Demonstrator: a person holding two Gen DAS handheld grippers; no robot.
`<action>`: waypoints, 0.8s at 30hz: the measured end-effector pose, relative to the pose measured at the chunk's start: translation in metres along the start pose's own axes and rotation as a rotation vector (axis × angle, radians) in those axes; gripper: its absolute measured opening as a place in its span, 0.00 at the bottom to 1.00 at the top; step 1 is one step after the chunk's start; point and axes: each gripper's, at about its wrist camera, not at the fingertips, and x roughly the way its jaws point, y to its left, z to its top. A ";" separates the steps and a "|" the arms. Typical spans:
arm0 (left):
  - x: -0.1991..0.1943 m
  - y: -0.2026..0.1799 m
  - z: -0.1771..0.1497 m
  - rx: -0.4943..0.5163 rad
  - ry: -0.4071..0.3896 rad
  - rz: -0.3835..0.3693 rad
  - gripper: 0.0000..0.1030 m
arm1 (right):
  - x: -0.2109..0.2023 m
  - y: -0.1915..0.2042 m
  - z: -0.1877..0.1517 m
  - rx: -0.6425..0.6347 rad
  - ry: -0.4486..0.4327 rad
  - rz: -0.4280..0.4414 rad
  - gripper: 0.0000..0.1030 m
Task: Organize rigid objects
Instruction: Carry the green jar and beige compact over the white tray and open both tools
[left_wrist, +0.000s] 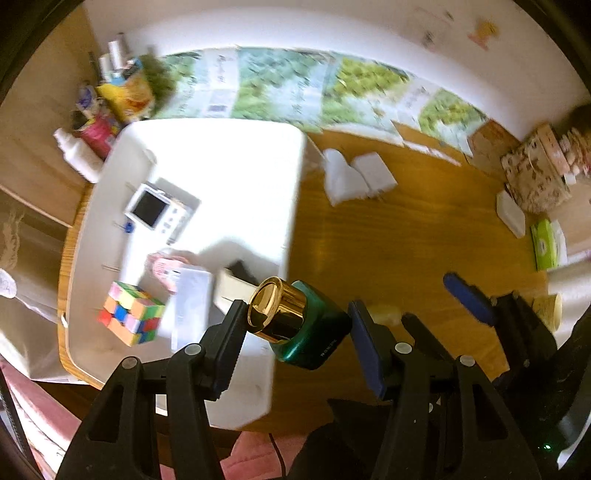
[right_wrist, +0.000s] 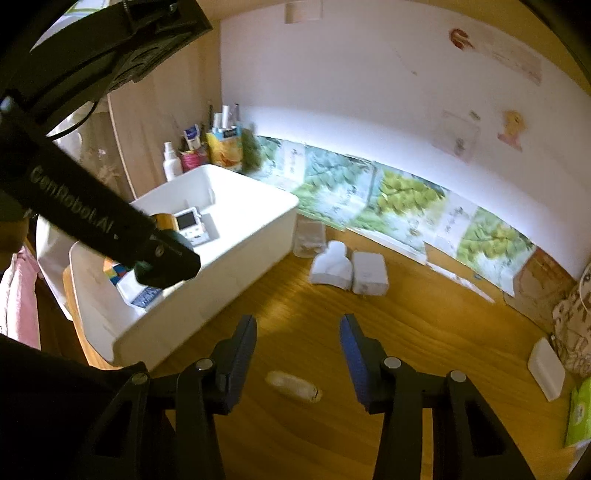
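My left gripper (left_wrist: 298, 314) is shut on a green bottle (left_wrist: 317, 332) with a gold cap (left_wrist: 275, 308), gripped across its body. It hangs over the near right edge of the white bin (left_wrist: 229, 147). Inside the bin lie a colour cube (left_wrist: 131, 317), a small white device with a screen (left_wrist: 159, 212) and a white box (left_wrist: 192, 302). In the right wrist view the left gripper's arm (right_wrist: 74, 210) reaches over the bin (right_wrist: 207, 295) with the bottle (right_wrist: 166, 264). My right gripper (right_wrist: 298, 325) stands open over the wooden table, nothing between its fingers.
Two white packets (right_wrist: 347, 269) and a clear container (right_wrist: 308, 236) lie right of the bin. A small pale object (right_wrist: 293, 386) rests below my right gripper. Bottles and packs (right_wrist: 207, 147) crowd the back left corner. A white flat box (right_wrist: 546, 369), green pack (right_wrist: 580, 413) and patterned bag (left_wrist: 535, 170) sit far right.
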 end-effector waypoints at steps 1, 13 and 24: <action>-0.003 0.009 0.000 -0.010 -0.023 0.009 0.58 | 0.002 0.004 0.001 -0.004 0.005 0.003 0.45; -0.004 0.081 -0.012 -0.095 -0.045 0.062 0.58 | 0.031 0.020 -0.013 0.089 0.118 -0.002 0.45; 0.003 0.107 -0.020 -0.074 -0.013 0.081 0.58 | 0.060 0.014 -0.045 0.251 0.274 -0.078 0.62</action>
